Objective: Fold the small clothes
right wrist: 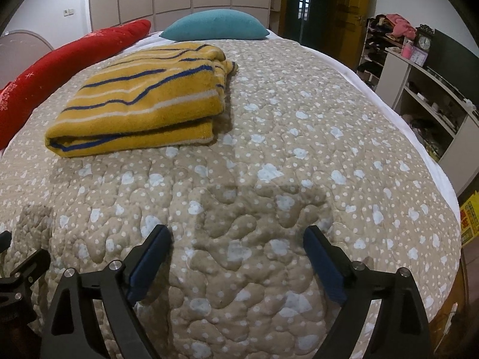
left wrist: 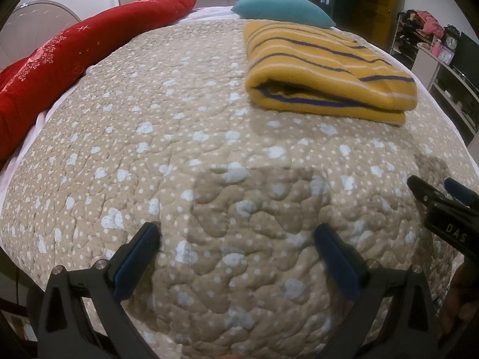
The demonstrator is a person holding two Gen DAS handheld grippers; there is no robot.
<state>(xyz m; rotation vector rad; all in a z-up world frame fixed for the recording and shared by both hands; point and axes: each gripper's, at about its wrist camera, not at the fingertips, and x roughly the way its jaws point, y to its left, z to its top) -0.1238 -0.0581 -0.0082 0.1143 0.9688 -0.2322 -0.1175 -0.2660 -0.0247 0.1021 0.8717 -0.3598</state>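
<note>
A yellow garment with blue and white stripes (left wrist: 326, 71) lies folded into a thick rectangle on the beige dotted quilt (left wrist: 179, 149). In the right wrist view it (right wrist: 143, 101) lies at the upper left. My left gripper (left wrist: 236, 233) is open and empty, hovering over bare quilt well short of the garment. My right gripper (right wrist: 238, 236) is open and empty, also over bare quilt (right wrist: 299, 149), with the garment ahead to its left. The right gripper's fingers show at the right edge of the left wrist view (left wrist: 443, 197).
A long red pillow (left wrist: 60, 59) lies along the bed's left side and a teal pillow (left wrist: 281, 9) at its head. White shelves with clutter and a clock (right wrist: 425, 42) stand to the right of the bed. A dark doorway (right wrist: 305, 6) is behind.
</note>
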